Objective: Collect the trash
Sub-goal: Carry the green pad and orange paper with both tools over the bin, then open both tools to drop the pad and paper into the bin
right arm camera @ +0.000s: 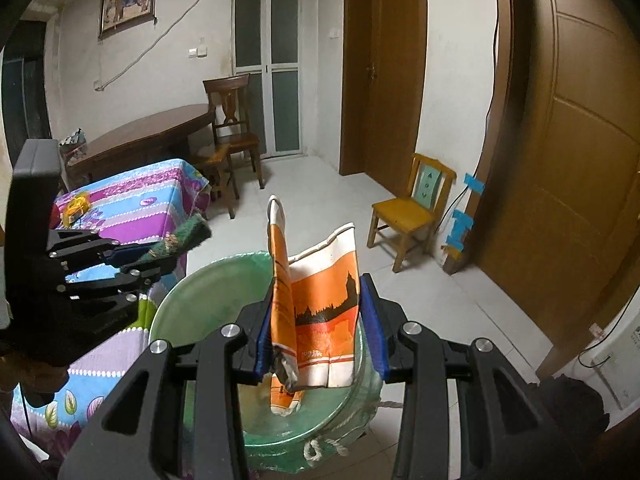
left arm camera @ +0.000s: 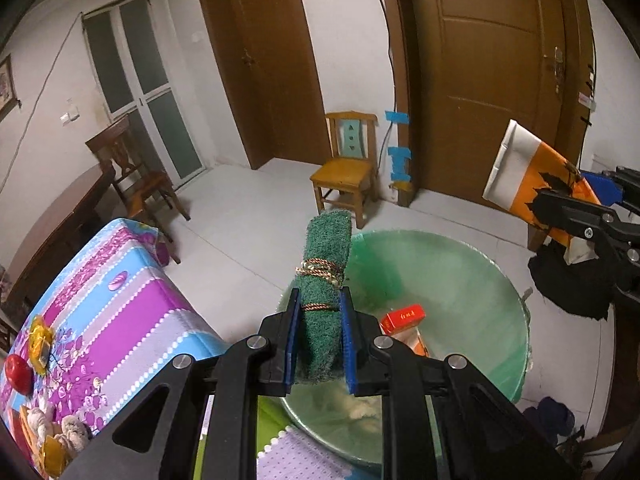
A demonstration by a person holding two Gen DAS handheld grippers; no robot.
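Left hand-held gripper (left arm camera: pixel 318 334) clamps a scouring pad (left arm camera: pixel 325 304), right hand-held gripper (right arm camera: pixel 320 328) an orange carton (right arm camera: pixel 320 320), above the bin (left arm camera: pixel 500 320), possibly half-full.

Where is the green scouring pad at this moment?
The green scouring pad is clamped upright in the left gripper, above the near rim of the green-lined trash bin, beside the colourful tablecloth.

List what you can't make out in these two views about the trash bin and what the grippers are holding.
- Bin floor: in the left wrist view, the left gripper and its green scrubbing pad cover it; the pale stuff below is blurred.
- Red box print: too small.
- Orange paper bag lettering: right wrist view, too small; right gripper hides its edges.
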